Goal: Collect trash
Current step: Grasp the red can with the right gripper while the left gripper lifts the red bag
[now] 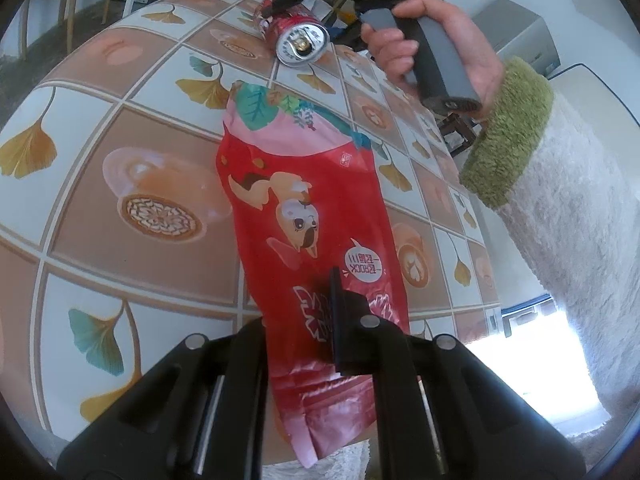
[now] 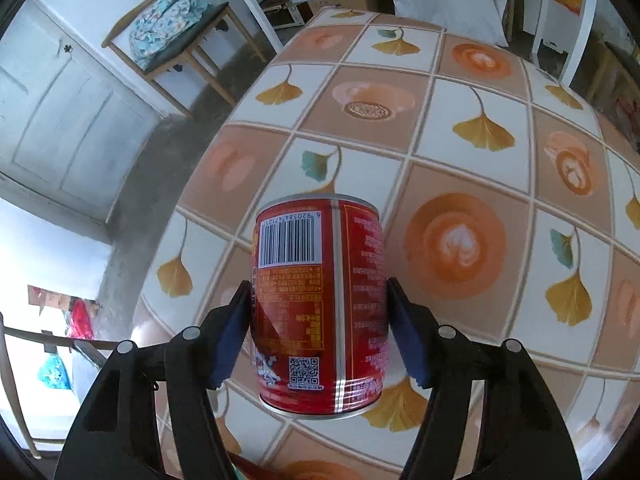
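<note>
My left gripper [image 1: 298, 320] sits closest to me, clamped shut on the lower end of the red snack bag [image 1: 304, 200]. The bag is pinched flat between the pads, and the rest of it trails forward over the patterned table [image 1: 120, 152].

To do this step well, I judge the bag needs steady pressure. It is thin, slick film and could slide out if I ease off or swing it fast. The right side needs a squarer squeeze across the middle of the can [image 2: 316, 280], firm enough that the smooth round wall does not roll out, but not so hard that it dents.

My right gripper [image 2: 318, 320] stands about halfway open, its two blue pads [image 2: 234, 328] set against opposite sides of the red can, barcode up — a grip, as far as I can see, with no gap at either pad. Whether the can is already clear of the table I cannot tell for sure.

From the left wrist view the can shows farther off, its pull-tab end facing me — beyond the bag's far edge, beside my right hand [image 1: 440, 52] on the grey handle. Past the table stands a wooden chair [image 2: 180, 40].
</note>
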A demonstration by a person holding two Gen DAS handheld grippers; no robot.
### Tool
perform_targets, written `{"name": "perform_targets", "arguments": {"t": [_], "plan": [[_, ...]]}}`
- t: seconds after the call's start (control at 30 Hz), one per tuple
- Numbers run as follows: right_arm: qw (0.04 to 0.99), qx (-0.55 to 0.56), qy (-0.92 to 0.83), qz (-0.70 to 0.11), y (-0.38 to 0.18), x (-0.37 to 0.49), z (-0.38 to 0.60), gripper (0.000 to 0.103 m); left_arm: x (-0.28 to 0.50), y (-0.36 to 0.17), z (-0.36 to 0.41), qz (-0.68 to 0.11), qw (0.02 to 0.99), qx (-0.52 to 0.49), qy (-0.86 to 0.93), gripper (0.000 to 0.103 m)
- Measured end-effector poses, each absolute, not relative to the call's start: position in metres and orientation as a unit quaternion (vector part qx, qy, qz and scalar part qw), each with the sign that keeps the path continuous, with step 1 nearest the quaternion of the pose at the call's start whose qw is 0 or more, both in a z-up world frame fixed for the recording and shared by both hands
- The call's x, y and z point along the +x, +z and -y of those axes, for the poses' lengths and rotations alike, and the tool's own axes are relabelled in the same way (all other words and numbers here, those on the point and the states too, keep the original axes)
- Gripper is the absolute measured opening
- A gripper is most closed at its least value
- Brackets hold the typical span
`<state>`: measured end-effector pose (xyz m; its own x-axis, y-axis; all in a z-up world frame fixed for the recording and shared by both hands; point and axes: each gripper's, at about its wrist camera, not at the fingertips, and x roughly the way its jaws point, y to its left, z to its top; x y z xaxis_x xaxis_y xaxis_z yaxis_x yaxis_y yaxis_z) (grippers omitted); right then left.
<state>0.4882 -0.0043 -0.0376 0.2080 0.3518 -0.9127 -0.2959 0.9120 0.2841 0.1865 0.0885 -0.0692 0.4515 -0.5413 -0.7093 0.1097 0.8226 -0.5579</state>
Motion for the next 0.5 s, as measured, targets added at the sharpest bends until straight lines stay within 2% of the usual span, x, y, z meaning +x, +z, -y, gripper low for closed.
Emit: {"name": "perform_targets", "arguments": {"t": [0.3, 0.5], "plan": [[0.789, 0.052, 0.221, -0.572, -0.004, 0.431, 0.062, 0.064, 0.18, -0.068, -0.095, -0.473, 0.823, -0.242, -0.201, 0.007], [0.798, 0.096, 0.228, -0.549, 0.027, 0.368, 0.121, 0.064, 0.173, -0.053, -0.1, -0.452, 0.829, -0.254, -0.208, 0.004]]}}
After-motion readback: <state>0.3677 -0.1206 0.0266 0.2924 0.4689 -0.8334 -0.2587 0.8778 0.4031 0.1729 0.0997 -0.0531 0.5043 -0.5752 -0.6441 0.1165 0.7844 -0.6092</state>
